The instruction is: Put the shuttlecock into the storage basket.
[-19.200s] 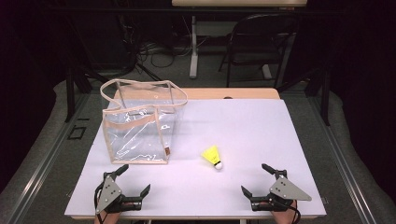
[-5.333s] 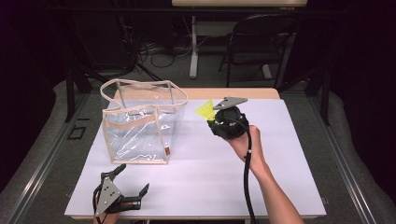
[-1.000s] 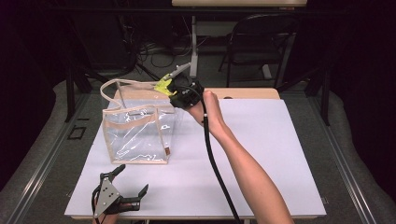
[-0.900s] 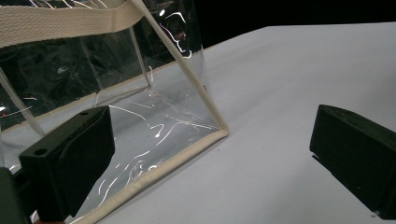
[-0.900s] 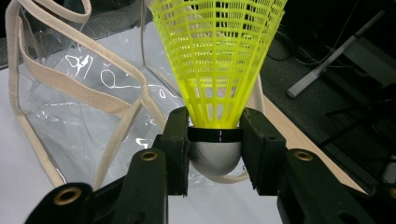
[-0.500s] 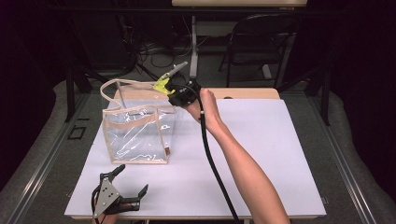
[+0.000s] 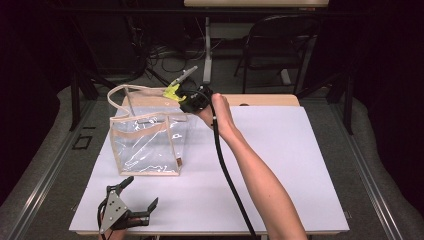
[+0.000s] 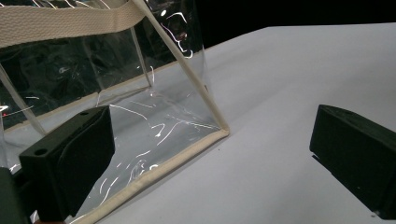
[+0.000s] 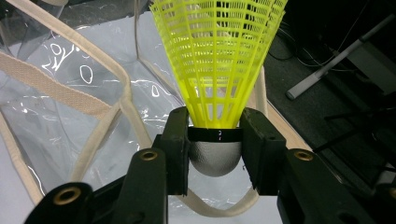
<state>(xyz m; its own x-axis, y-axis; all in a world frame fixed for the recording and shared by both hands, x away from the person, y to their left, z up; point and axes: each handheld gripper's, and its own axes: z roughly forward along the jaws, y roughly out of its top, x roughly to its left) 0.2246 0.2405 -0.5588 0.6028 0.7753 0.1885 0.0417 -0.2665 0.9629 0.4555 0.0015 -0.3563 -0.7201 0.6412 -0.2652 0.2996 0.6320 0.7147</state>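
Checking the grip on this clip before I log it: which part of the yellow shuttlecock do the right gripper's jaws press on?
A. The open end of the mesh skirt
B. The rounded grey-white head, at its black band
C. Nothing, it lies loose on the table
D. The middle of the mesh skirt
B: in the right gripper view the right gripper clamps the shuttlecock at its rounded head, the skirt fanning out beyond the jaws, over the clear bag.

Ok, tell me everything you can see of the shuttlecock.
The shuttlecock has a bright yellow skirt of open plastic lattice, flaring away from a rounded grey-white base with a dark band. The right hand-held gripper is shut on that base, one jaw on each side. In the high view it hangs above the far rim of the clear bag, not touching it.
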